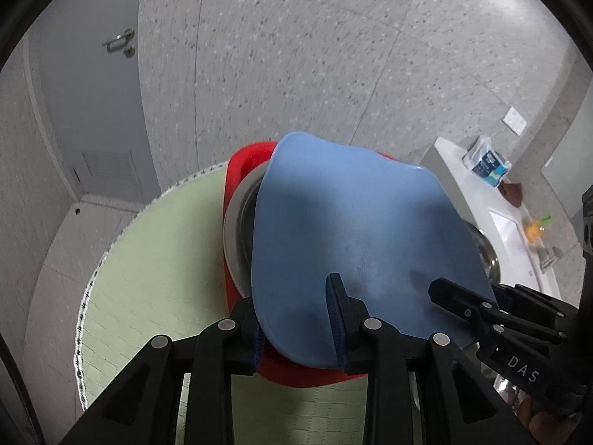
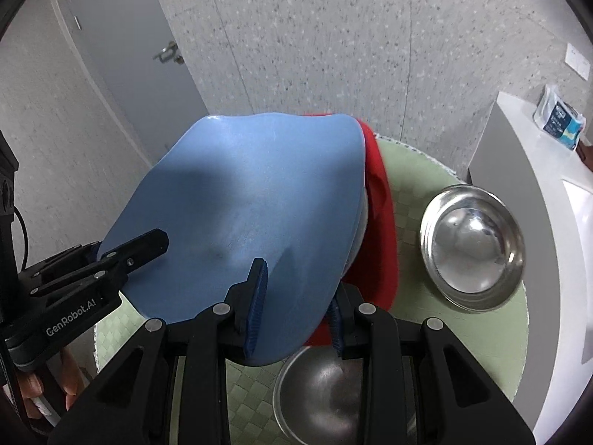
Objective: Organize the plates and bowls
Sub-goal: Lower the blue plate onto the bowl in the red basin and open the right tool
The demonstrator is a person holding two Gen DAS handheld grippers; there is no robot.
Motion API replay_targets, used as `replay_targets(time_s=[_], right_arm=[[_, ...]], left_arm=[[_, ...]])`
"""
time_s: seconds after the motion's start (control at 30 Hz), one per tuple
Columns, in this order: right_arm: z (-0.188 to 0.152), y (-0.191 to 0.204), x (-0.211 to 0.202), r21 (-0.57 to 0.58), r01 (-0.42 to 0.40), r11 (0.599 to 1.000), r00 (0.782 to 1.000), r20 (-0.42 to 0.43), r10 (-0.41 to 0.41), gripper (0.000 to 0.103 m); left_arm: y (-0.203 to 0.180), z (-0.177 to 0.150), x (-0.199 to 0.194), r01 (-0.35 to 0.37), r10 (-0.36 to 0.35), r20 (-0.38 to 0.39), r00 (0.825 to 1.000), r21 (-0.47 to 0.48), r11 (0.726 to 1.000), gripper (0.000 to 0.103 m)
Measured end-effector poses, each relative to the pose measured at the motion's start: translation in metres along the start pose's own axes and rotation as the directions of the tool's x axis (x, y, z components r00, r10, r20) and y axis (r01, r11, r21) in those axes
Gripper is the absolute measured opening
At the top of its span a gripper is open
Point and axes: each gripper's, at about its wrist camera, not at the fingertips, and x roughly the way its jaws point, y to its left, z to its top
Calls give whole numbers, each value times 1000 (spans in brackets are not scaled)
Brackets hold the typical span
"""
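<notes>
A blue plate (image 1: 348,230) is held tilted above a red plate (image 1: 242,163) on the round green-clothed table (image 1: 155,267). My left gripper (image 1: 296,333) is shut on the blue plate's near edge. My right gripper (image 2: 296,307) is shut on the same plate (image 2: 252,193) at its other edge; it also shows in the left wrist view (image 1: 459,300). A grey bowl or plate (image 1: 237,230) lies on the red plate under the blue one. Two steel bowls stand on the table, one at the right (image 2: 474,248) and one close below my right gripper (image 2: 318,389).
A white counter (image 2: 537,170) with a blue-and-white packet (image 2: 559,118) stands right of the table. A grey door (image 1: 85,104) and speckled wall are behind. The left gripper body (image 2: 74,289) is at the right wrist view's left.
</notes>
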Motion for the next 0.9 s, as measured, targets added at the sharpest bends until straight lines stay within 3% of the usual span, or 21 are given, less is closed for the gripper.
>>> replay_targets(time_s=[0.17,0.3,0.37,0.4,0.57,0.7,0.9], right_arm=[[-1,0,10,8,2,1000,1000,-26,-2,31],[0,-1,12,15,4,1000,999,-39,-4,33],[-2,-1,10,17,6,1000,999,-37,-6,45],[-2,-1,9,17,5,1000,999,-34,-4,48],[-2,4,0,-3,-11,1000,1000,-12,11,54],[-5,0,-9,-6,-36,999,999,1,36,57],[-4,-28,-44,-13,-77,997,995,64,77,63]], left_arm=[[2,17,8,10,-10,-1,1000,-3,1000,30],[-2,8,-1,-5,5,-2,1000,4,1000,33],[-3,8,-1,-13,13,-6,1000,2,1000,50],[-6,3,-3,-21,21,-6,1000,5,1000,53],[-20,-7,-9,-42,42,-3,999,25,999,56],[-30,-31,-36,-90,90,55,994,3,996,76],[-63,-56,-75,-161,167,151,974,-47,986,83]])
